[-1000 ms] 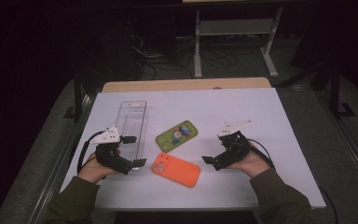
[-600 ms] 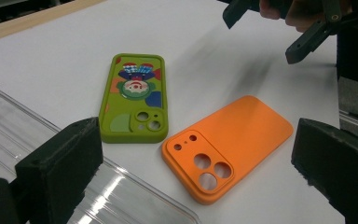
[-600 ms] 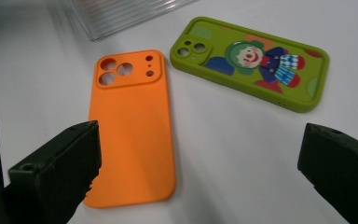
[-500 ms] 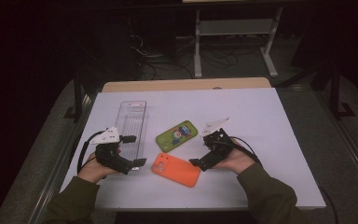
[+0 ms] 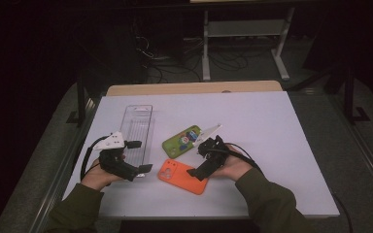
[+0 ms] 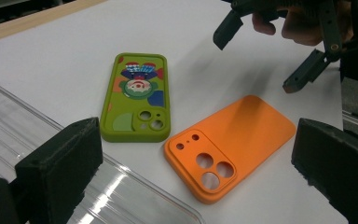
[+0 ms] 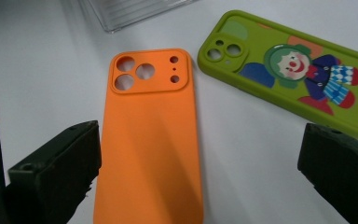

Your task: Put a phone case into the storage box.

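Jaws of your right gripper stood wide above the orange phone case, which lay just beside the green case; straddling its long edges squarely suited best.

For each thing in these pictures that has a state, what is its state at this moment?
orange phone case: lying flat on the table, back side up, not gripped.
green phone case: lying flat, clown picture up, untouched.
clear plastic tray: lying flat, nothing in it.
right gripper: open, jaws spread above the end of the orange case.
left gripper: open, holding nothing, at the near end of the tray.
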Action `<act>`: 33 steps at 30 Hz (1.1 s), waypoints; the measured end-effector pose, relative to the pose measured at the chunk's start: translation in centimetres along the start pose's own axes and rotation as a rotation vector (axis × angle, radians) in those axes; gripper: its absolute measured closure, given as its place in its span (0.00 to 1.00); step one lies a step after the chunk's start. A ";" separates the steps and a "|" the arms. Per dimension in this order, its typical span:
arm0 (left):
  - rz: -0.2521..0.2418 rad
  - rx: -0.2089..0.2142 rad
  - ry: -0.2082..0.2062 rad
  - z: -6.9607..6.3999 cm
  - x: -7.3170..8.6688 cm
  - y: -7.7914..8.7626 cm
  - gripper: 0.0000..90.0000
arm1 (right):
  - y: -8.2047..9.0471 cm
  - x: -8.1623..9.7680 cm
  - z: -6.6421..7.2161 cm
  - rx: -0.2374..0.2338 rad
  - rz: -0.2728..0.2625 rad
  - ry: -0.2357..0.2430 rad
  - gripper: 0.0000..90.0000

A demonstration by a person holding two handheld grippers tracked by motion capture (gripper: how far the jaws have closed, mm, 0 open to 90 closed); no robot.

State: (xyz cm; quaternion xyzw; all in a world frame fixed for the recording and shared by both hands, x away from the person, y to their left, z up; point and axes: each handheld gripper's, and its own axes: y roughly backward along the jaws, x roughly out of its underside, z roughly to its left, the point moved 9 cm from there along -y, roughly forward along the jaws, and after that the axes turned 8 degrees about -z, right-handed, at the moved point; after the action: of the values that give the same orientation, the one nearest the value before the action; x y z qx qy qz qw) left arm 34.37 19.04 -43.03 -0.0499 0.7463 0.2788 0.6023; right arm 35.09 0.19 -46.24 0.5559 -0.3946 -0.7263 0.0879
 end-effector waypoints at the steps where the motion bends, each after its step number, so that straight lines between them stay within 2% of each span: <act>1: 0.002 -0.002 -0.001 0.0 0.0 0.0 0.02 | -0.2 0.0 0.2 -0.006 0.002 0.001 0.00; 5: 0.003 -0.005 -0.003 0.0 0.0 0.0 0.02 | -1.0 0.2 0.6 -0.011 0.033 0.025 0.00; 11: 0.005 -0.005 -0.006 0.1 0.0 0.0 0.02 | -1.8 0.7 1.0 -0.019 0.076 0.029 0.00; 17: 0.002 -0.005 0.001 0.1 0.0 0.0 0.02 | -2.9 1.4 1.4 -0.022 0.128 0.059 0.00; 26: 0.008 -0.008 0.001 0.2 0.1 0.0 0.02 | -4.1 2.3 1.9 -0.028 0.194 0.078 0.00; 33: 0.010 -0.010 -0.002 0.2 0.1 0.0 0.02 | -4.9 2.6 2.5 -0.034 0.220 0.085 0.00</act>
State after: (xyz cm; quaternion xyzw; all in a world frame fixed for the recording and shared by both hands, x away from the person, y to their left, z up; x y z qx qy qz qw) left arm 34.53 19.14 -43.18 -0.0488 0.7446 0.2856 0.6014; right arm 33.46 3.15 -51.28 0.5381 -0.4368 -0.6944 0.1932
